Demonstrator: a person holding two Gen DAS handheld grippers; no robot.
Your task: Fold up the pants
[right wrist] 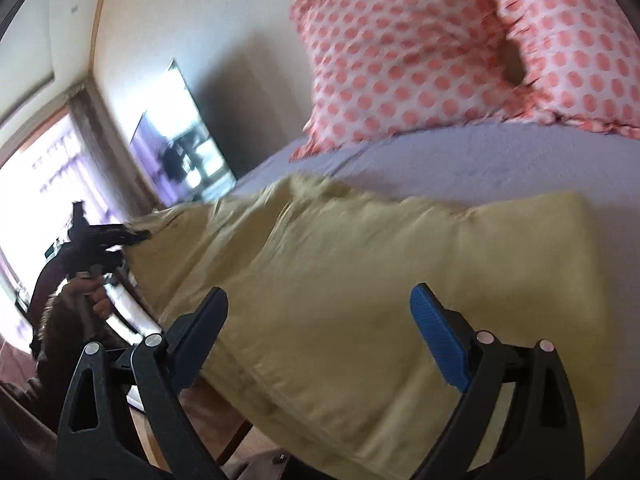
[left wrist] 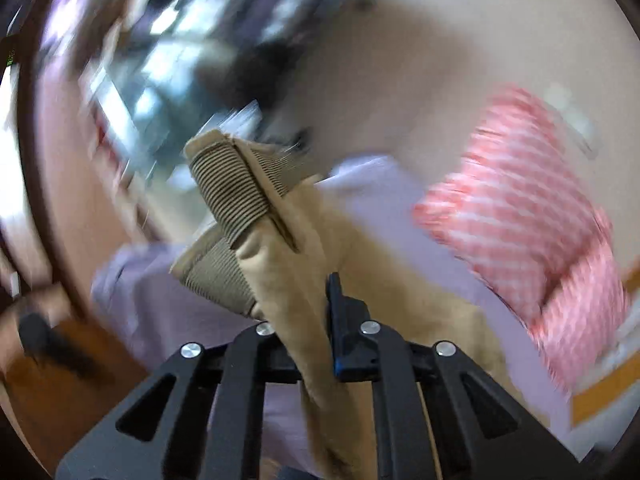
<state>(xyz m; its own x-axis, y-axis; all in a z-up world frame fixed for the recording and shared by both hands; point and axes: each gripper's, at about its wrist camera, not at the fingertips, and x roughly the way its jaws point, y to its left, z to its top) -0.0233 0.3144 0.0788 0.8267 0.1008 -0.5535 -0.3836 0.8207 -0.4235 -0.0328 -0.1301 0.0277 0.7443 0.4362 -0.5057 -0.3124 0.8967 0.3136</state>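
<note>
The pants point(right wrist: 360, 272) are pale tan and lie spread over the lilac bed sheet point(right wrist: 500, 160) in the right wrist view. My left gripper point(left wrist: 316, 320) is shut on the pants point(left wrist: 288, 264) near their ribbed elastic waistband point(left wrist: 232, 196) and holds that end lifted off the bed. The left gripper also shows in the right wrist view point(right wrist: 136, 236), at the far left end of the cloth. My right gripper point(right wrist: 320, 304) is open and empty, its jaws wide apart just above the near edge of the pants.
Two pink-dotted pillows point(right wrist: 400, 64) lean against the wall at the head of the bed. A dark screen point(right wrist: 180, 140) stands by the wall. A bright window point(right wrist: 36, 184) is at the left. The bed edge and wooden floor point(right wrist: 188, 420) lie below the pants.
</note>
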